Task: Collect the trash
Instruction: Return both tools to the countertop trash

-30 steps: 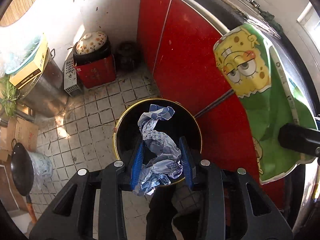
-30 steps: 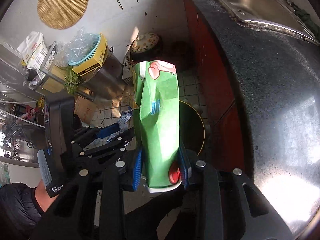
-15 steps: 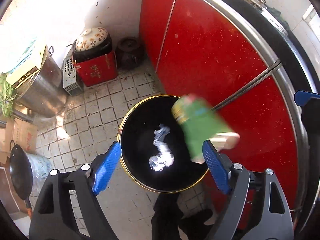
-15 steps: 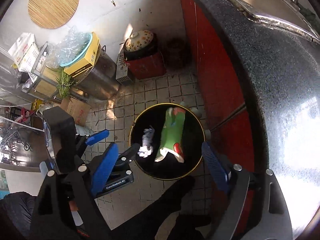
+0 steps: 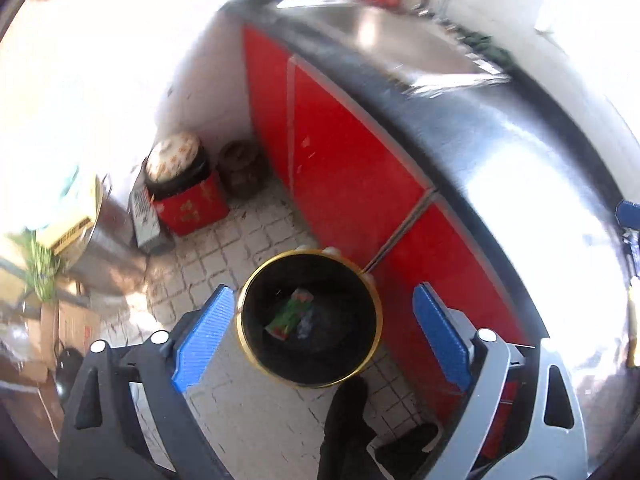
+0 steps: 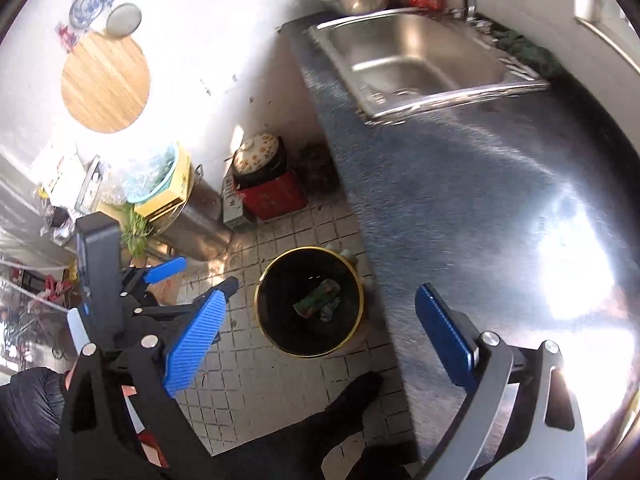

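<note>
Green wrapper [image 5: 289, 314] lies in bin [image 5: 256, 354] on floor, below and between both grippers; left gripper [image 5: 322, 338], right gripper [image 6: 320, 340] fingers wide apart, empty.

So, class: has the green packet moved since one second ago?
Yes. The green packet has left the right tool, now open, and dropped down into the black bin on the floor.
</note>
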The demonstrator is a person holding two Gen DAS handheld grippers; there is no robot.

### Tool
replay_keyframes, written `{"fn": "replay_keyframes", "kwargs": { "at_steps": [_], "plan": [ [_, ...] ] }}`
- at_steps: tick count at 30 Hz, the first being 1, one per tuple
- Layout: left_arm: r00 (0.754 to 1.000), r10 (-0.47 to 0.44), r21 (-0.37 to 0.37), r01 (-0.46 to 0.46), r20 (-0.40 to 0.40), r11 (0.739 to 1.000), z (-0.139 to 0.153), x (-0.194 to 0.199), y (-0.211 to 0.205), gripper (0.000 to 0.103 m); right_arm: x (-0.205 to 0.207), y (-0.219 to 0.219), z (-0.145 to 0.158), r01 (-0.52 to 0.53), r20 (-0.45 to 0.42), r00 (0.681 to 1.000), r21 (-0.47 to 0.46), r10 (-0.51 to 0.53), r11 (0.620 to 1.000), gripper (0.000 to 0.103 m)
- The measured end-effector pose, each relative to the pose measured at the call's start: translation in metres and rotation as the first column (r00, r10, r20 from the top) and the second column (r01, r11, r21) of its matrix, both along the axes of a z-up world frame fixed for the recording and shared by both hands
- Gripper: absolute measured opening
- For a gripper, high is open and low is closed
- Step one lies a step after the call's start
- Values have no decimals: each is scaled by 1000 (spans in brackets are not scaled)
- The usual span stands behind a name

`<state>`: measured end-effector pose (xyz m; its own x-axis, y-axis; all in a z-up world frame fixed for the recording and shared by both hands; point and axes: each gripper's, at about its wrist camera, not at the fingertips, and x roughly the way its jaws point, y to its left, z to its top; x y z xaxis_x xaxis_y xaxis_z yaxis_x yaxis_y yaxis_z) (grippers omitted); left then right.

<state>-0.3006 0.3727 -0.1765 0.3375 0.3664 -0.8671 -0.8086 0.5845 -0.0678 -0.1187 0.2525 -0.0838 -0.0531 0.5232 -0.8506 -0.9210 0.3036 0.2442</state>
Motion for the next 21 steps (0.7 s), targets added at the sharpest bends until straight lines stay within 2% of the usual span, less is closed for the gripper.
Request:
{"fn": "replay_keyframes", "kwargs": {
  "at_steps": [1, 3, 5, 8, 9, 12, 17, 19, 21],
  "plan": [
    [999, -34, 16, 34, 11, 999, 13, 12, -7, 96, 13, -16, 10, 47, 18, 999, 13, -47, 999, 95],
    [991, -130, 29, 129, 34, 991, 38, 47, -26, 96, 40, -55, 26, 147, 57, 987, 38, -149, 988, 96],
    [974, -223, 32, 222, 40, 975, 57, 83, -48, 96, 66, -99, 41, 256, 87, 961, 60, -261, 965, 96],
    [915, -392, 49, 389, 90, 920, 86, 142, -95, 96, 100, -172, 59, 417, 123, 896, 90, -426, 904, 96],
    [890, -445, 57, 441, 100, 895, 93, 159, -112, 96, 109, -196, 63, 464, 134, 870, 98, -474, 880, 96],
    [790, -601, 74, 596, 121, 799, 118, 212, -170, 96, 129, -272, 77, 595, 159, 778, 127, -608, 794, 96],
    [599, -788, 88, 785, 145, 613, 139, 266, -271, 96, 142, -385, 91, 762, 159, 611, 150, -776, 630, 96],
    [535, -833, 92, 831, 137, 549, 143, 279, -308, 96, 141, -421, 91, 805, 143, 555, 155, -820, 572, 96],
    [489, -863, 94, 860, 128, 502, 142, 286, -335, 96, 139, -449, 89, 836, 139, 510, 152, -849, 527, 96]
  ]
}}
